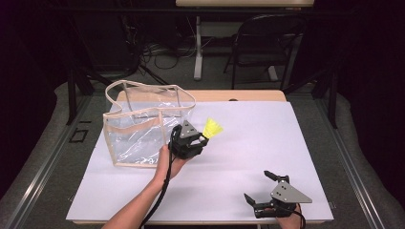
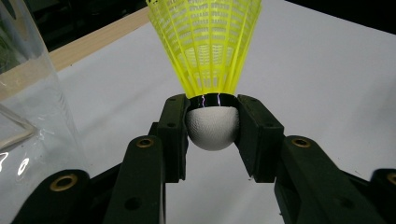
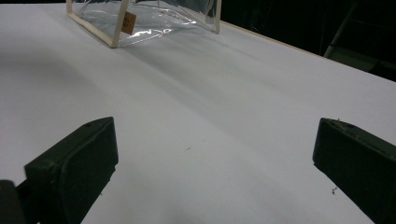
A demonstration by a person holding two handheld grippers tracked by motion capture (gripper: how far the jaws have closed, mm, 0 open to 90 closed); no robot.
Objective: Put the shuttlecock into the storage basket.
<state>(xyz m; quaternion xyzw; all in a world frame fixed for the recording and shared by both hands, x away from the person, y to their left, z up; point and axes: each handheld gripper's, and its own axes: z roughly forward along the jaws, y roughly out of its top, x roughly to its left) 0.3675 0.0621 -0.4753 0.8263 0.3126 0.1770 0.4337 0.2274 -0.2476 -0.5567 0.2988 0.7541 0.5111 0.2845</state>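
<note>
Yellow shuttlecock (image 2: 211, 51) pinched in left tongs (image 2: 212, 128) beside clear bag (image 1: 143, 126); right tongs (image 1: 260, 187) spread, well apart.

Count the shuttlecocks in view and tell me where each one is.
1. The yellow shuttlecock is clamped by its white cork in the left gripper, just right of the clear bag. The bag looks empty, though glare could hide something.

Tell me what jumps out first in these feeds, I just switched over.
The bright yellow shuttlecock stands out: the left gripper clamps its white cork base, skirt pointing away, held just right of the clear plastic bag. That bag, trimmed in beige, stands open at the table's far left. The right gripper rests near the front right edge, jaws wide apart with nothing between them.
</note>
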